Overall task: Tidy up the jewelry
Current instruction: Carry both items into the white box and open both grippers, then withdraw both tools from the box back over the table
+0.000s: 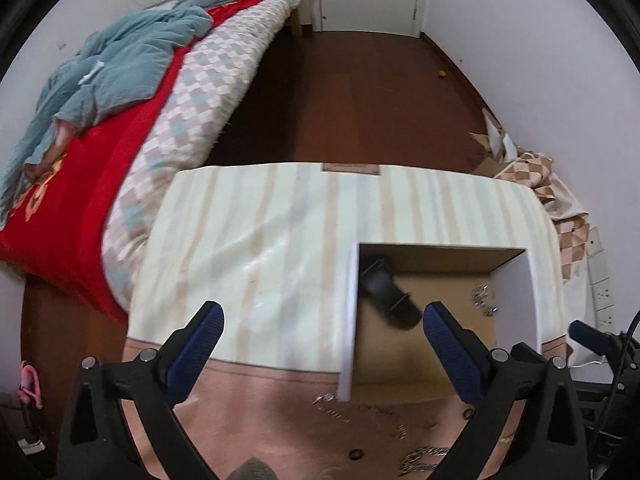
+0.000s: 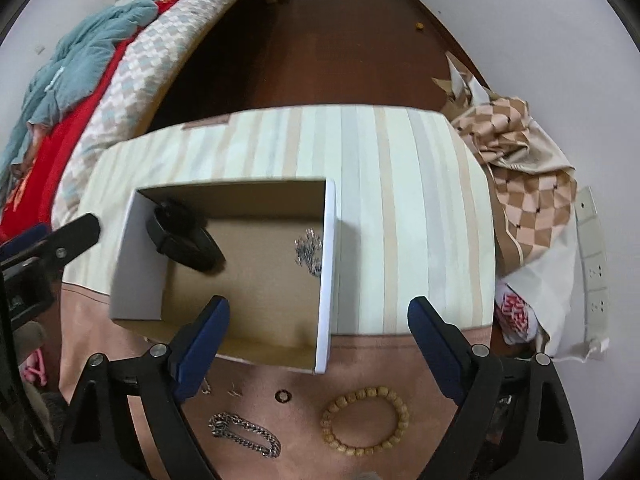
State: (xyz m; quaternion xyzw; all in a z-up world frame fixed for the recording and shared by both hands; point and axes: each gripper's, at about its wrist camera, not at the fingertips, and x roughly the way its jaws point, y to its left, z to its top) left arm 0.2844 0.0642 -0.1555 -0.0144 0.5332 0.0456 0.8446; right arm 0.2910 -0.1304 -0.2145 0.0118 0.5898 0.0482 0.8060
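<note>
Both hand-held grippers, right (image 2: 318, 344) and left (image 1: 323, 344), hover spread, empty. Beaded bracelet (image 2: 365, 421) and steel chain (image 2: 245, 437) lie on the desk before the cardboard box (image 2: 324, 264); the chain probably slips a shallow pinch.

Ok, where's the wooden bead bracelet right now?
In the right wrist view the bead bracelet lies flat on the pink mat, in front of the open box, right of the silver chain, outside the box.
</note>
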